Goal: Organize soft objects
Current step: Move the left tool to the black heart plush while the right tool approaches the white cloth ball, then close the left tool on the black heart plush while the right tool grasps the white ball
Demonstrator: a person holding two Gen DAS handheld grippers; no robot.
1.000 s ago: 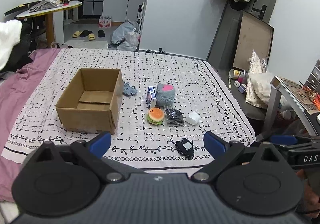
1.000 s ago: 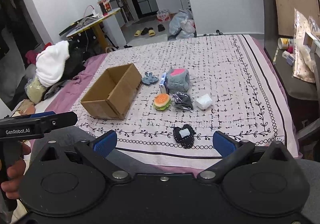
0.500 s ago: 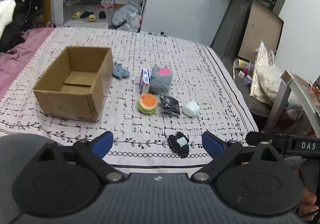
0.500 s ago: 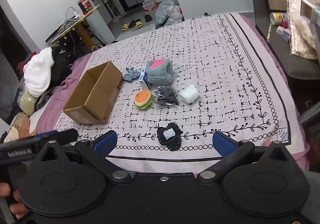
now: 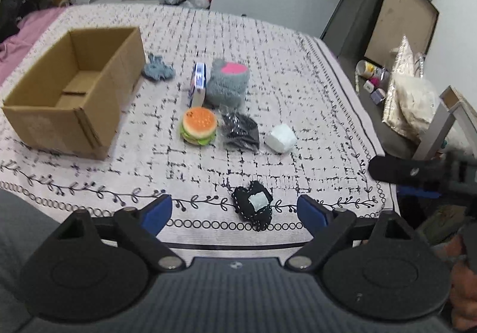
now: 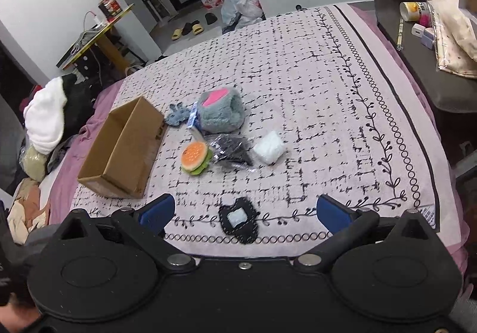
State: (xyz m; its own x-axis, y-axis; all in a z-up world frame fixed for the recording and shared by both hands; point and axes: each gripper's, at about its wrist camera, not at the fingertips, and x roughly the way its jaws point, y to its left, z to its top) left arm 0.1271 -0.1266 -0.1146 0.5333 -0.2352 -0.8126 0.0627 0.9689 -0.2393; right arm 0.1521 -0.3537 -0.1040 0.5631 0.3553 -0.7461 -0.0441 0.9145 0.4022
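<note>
Both tongs hang spread and empty over the near edge of the bed (image 6: 342, 88). The black stitched pouch (image 6: 238, 221) lies on the bedspread straight ahead of the right tongs (image 6: 243, 212), between its fingertips in view (nearly so for the left tongs (image 5: 235, 211), where it sits a little right of centre). Its long axis is hard to tell. The open cardboard box (image 5: 74, 100) stands well apart, forward and left, probably the destination.

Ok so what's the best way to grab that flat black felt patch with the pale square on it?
The flat black felt patch lies flush on the bedspread, so come straight down with the open right gripper and pinch across its narrower width, fingers straddling the pale square, probably gathering it slightly.
</note>
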